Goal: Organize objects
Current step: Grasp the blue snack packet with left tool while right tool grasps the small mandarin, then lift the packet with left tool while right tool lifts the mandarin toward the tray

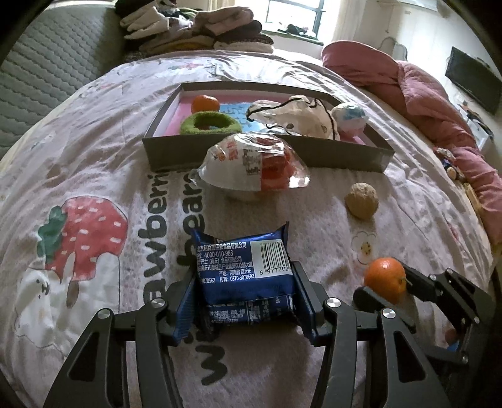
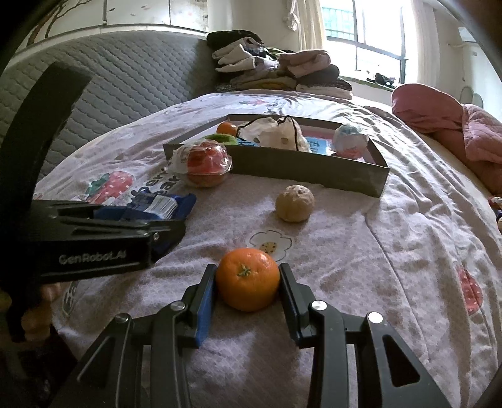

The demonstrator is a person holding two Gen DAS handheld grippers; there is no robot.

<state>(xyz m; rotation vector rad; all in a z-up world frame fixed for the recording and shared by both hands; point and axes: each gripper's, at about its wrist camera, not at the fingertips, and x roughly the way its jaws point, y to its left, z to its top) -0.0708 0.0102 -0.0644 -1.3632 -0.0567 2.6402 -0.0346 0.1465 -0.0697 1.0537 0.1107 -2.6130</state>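
Note:
My left gripper (image 1: 243, 282) is shut on a blue snack packet (image 1: 244, 270), held low over the bedspread; the packet also shows in the right wrist view (image 2: 157, 205). My right gripper (image 2: 248, 282) is shut on an orange (image 2: 248, 277), which also shows in the left wrist view (image 1: 385, 279). A grey cardboard tray (image 1: 329, 153) lies ahead on the bed; it holds another orange (image 1: 205, 103), a green ring (image 1: 210, 123), a white pouch (image 1: 298, 116) and a wrapped ball (image 1: 348, 116).
A clear-wrapped red and white snack (image 1: 254, 163) lies just in front of the tray. A walnut-like beige ball (image 1: 361, 200) lies to the right on the bedspread. Folded clothes (image 1: 194, 28) are stacked at the far end. A pink quilt (image 1: 423, 91) is bunched on the right.

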